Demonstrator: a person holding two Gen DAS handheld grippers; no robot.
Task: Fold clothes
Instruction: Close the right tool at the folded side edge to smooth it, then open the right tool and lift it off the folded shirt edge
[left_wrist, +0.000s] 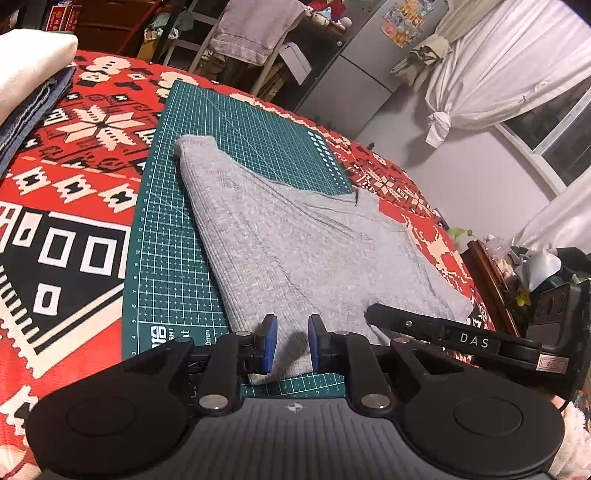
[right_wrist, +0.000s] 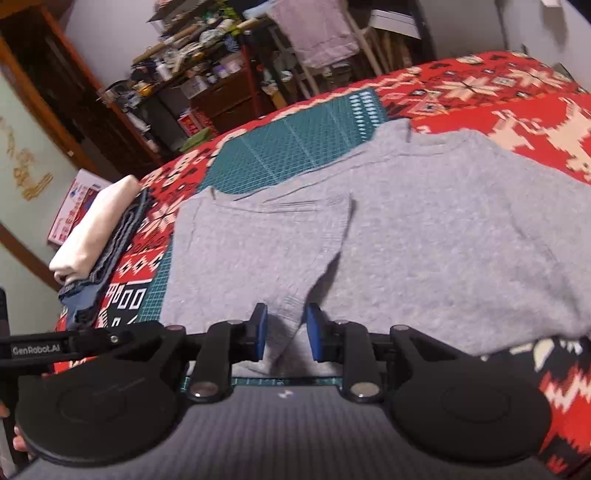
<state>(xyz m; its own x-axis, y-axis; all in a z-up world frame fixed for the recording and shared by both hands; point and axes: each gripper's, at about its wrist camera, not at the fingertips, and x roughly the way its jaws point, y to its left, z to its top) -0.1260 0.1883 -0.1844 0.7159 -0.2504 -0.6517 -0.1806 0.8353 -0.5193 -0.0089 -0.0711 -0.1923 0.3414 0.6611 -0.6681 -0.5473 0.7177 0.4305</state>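
Left wrist view: left gripper (left_wrist: 291, 341) low over the near edge of a grey sweater (left_wrist: 295, 240), jaws parted a moderate gap, blue pads (left_wrist: 270, 341) on either side of a bit of the hem. Fabric sits between the pads, but whether they press it I cannot tell from this angle. The sweater lies partly folded on a green cutting mat (left_wrist: 162, 236), one sleeve end reaching toward the far left of the mat, its right part spilling off onto a red patterned blanket (left_wrist: 66, 177). Right gripper (left_wrist: 373, 312) comes in from the right, its black finger lying on the sweater's near right part; its jaws are hidden here. A pile of folded clothes (left_wrist: 26, 81) sits at the far left of the blanket.

Right wrist view: right gripper (right_wrist: 284, 330) at the sweater (right_wrist: 424, 229) near edge, jaws partly open, blue pads (right_wrist: 261, 332) flanking a cuff-like ribbed edge of a folded-over flap. View is somewhat blurred; grip not certain. Cutting mat (right_wrist: 295, 144) shows beyond the sweater, blanket (right_wrist: 517, 107) to the right. Folded pile (right_wrist: 99, 229) at left. Left gripper's finger (right_wrist: 48, 347) pokes in at the left edge.
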